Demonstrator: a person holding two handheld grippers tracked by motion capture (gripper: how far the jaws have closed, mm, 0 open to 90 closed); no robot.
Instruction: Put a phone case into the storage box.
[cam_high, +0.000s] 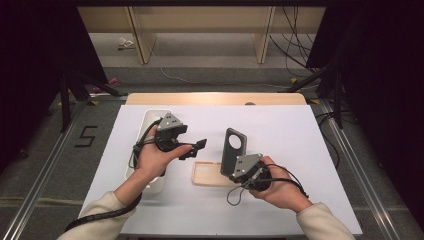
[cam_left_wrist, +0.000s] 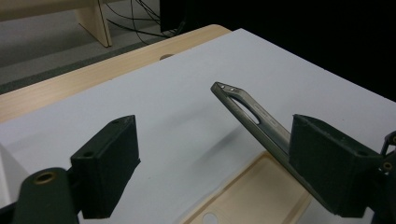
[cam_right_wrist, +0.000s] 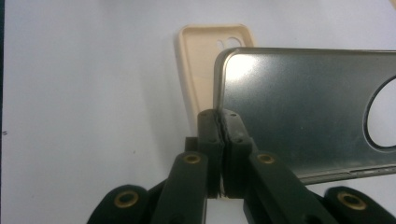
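My right claw (cam_high: 239, 167) is clamped shut on the edge of a dark grey phone (cam_high: 233, 147), holding it up off the white tabletop (cam_high: 280, 130) so it stands nearly on end, its round camera ring toward the top. In the right gripper view the two jaws meet tight on the rim of the phone (cam_right_wrist: 303, 98), with its metallic back spreading off to the right. Just below and beside the phone lies a beige phone case (cam_high: 210, 175), flat on the tabletop with its hollow side up; the same case (cam_right_wrist: 210, 56) shows behind the phone's corner. My left claw (cam_high: 192, 148) is open, jaws well apart, hovering above the tabletop to the left of the phone and holding nothing. Through the left gripper view I see the phone (cam_left_wrist: 247, 109) edge-on, slanting up past my right-hand jaw, and the case (cam_left_wrist: 252, 196) beneath it. A white tray (cam_high: 150, 117) sits near the left edge, under my left hand (cam_high: 152, 160)
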